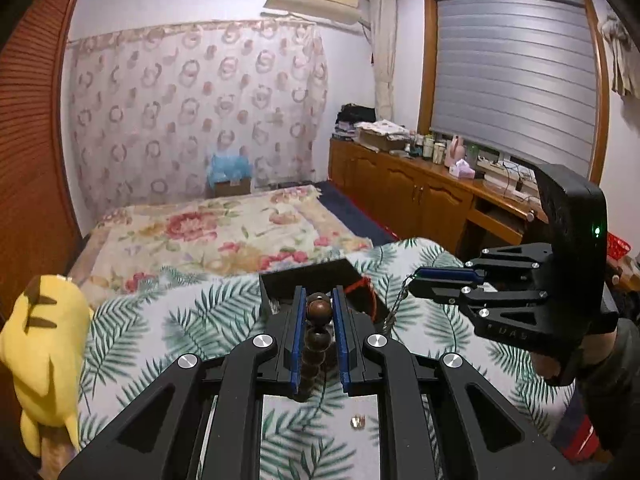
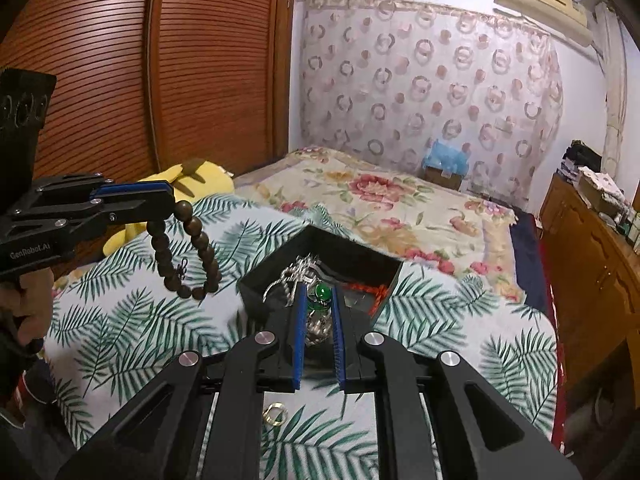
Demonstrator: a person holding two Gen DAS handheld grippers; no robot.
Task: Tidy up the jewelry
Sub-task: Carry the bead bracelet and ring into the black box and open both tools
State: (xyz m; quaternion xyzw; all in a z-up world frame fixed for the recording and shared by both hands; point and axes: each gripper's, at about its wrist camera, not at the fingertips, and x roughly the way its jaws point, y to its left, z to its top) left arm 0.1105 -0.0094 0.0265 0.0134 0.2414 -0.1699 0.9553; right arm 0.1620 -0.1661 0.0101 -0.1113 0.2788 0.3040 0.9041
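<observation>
The left gripper [image 1: 318, 308] is clenched on a brown wooden bead bracelet [image 2: 186, 250], its blue pads [image 1: 298, 340] pressing the top beads while the loop hangs free below the jaws, clear of the leaf-print bedcover [image 2: 132, 320]. The right gripper [image 2: 320, 312] is clamped on a piece with a round green bead [image 2: 322, 291] above a silvery metal part; seen from the left wrist, a twisted silver chain [image 1: 396, 300] dangles from its tips. Just ahead of and below both grippers sits an open black jewelry box [image 2: 320, 268], with silver chains on its left side and a red cord [image 2: 372, 292] on its right. Behind the right gripper's fingers, on the bedcover, lies a gold ring [image 2: 275, 414]. Beyond the left gripper's outer side rests a yellow plush toy [image 1: 44, 356].
</observation>
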